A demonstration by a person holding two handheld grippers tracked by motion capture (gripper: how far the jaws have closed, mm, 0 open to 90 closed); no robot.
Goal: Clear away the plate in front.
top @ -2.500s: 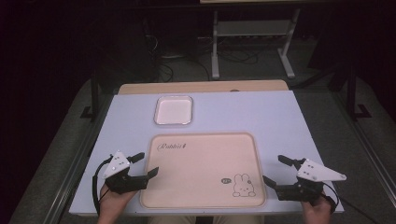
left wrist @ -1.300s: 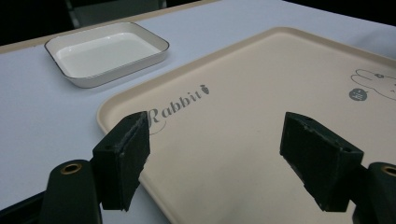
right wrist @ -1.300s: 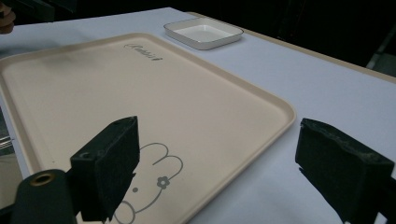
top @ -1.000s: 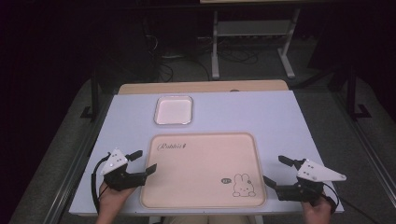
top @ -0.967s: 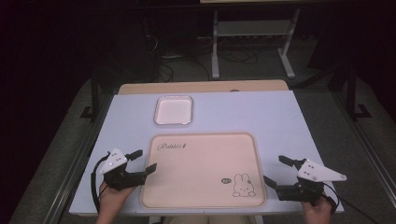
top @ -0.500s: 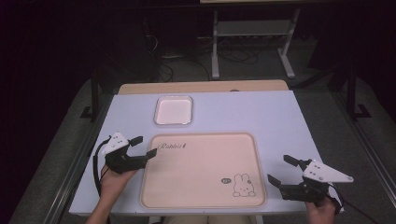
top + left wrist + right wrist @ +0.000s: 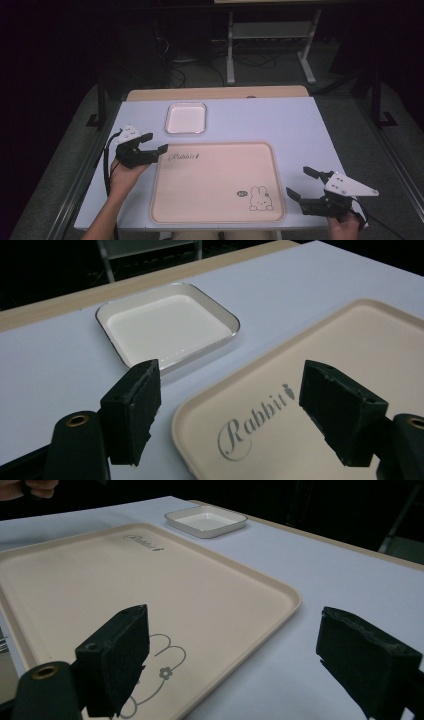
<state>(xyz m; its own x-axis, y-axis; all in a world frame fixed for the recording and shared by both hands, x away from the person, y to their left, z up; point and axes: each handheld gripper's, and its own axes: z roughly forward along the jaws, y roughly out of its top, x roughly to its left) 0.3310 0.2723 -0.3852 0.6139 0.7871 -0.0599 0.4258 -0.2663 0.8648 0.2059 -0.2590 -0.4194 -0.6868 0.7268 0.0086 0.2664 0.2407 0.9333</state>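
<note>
A large beige tray (image 7: 215,185) printed with "Rabbit" and a rabbit drawing lies at the table's front centre, bare. A small white dish (image 7: 186,118) with a dark rim sits behind its far left corner, also bare. My left gripper (image 7: 155,141) hovers open at the tray's far left corner, jaws pointing toward the dish (image 7: 165,327) and the tray's corner (image 7: 320,390). My right gripper (image 7: 301,182) stands open by the tray's near right corner (image 7: 150,595), and its view looks across to the dish (image 7: 206,521). Nothing is between either pair of jaws.
The white table top (image 7: 280,125) has a wooden strip (image 7: 215,93) along its far edge. Beyond it are a dark floor, cables and a metal stand (image 7: 270,35). The person's hand (image 7: 37,486) shows at the top left of the right gripper view.
My left gripper has moved forward from the table's front left to the tray's far left corner. My right gripper has slid slightly right and nearer. Both stay open.
</note>
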